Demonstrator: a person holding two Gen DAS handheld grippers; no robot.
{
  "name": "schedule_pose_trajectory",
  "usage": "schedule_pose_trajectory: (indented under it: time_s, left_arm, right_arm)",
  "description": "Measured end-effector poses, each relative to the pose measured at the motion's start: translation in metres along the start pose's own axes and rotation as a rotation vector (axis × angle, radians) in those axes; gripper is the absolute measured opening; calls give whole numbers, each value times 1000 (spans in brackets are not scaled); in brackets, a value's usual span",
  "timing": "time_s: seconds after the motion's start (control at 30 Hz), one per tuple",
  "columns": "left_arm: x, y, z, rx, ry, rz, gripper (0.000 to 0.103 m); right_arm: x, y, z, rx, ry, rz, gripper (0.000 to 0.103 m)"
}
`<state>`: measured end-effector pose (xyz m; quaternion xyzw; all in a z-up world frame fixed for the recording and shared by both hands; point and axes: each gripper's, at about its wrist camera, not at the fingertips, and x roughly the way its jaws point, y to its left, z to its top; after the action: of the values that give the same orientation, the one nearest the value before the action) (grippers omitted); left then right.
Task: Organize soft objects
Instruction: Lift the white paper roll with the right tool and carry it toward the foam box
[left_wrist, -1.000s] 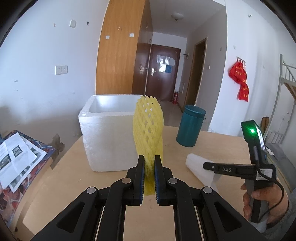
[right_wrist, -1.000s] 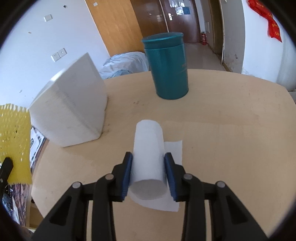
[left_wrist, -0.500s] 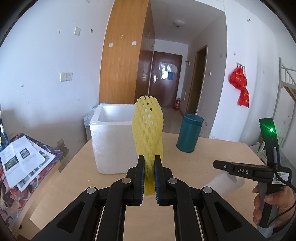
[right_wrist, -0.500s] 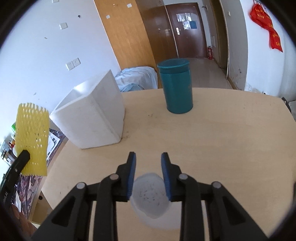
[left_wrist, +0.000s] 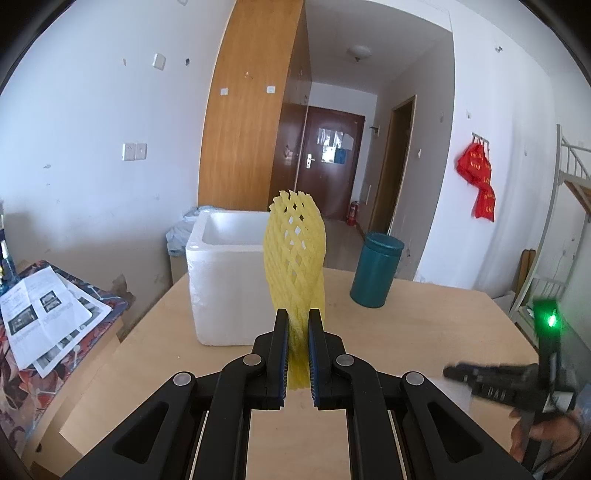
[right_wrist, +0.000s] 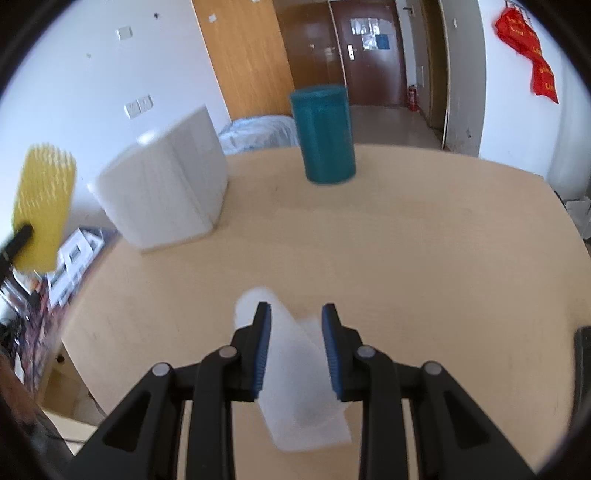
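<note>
Foam box (left_wrist: 229, 291) on the desk (left_wrist: 424, 325) is the likely destination, its visible interior bare. Left hand-held gripper (left_wrist: 298, 354) is clamped on the yellow foam net (left_wrist: 295, 258), upright just right of the box; right hand-held gripper (right_wrist: 296, 350) grips the white foam roll (right_wrist: 295, 369), nearer than the box. By appearances, nothing is stowed yet: both pieces remain.

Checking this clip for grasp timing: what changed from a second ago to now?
The right gripper closed on the white foam roll, which lay on the table, and lifted it clear; the roll now sits tilted between its fingers. The left gripper stays shut on the yellow foam net. The white foam box and teal canister stand unmoved.
</note>
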<state>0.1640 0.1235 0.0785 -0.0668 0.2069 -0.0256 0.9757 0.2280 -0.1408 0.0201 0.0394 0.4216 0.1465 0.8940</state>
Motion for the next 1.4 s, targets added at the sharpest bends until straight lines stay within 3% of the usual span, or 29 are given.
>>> schedule_pose_trajectory:
  time_s: [0.1,0.23,0.37,0.6,0.93,1.07,1.4]
  left_arm:
    - [-4,0,-1,-5,-9,1,10]
    - [-8,-1,-2,-3,-15,3,10]
    - [-10,0,-2,-10,-20,5,10]
    - [-13,3,-1,-18,-26,5,10]
    - [-16,9,-2,-33,-20,22,10]
    - [-17,9,-2,-33,-24,22,10]
    - [-32,6,-9,-19,-31,21,10]
  right_arm:
    - [8,3,-10,-40,39,-8,34]
    - [11,12,-19,-140,50,-71,63]
    - [13,18,-15,-209,51,-116,74]
    - [40,13,-11,-289,113,-173,75]
    - [60,5,-5,-273,161,-151,74]
    - [55,9,-8,-273,155,-146,54]
    - [32,11,-20,-177,128,-35,49]
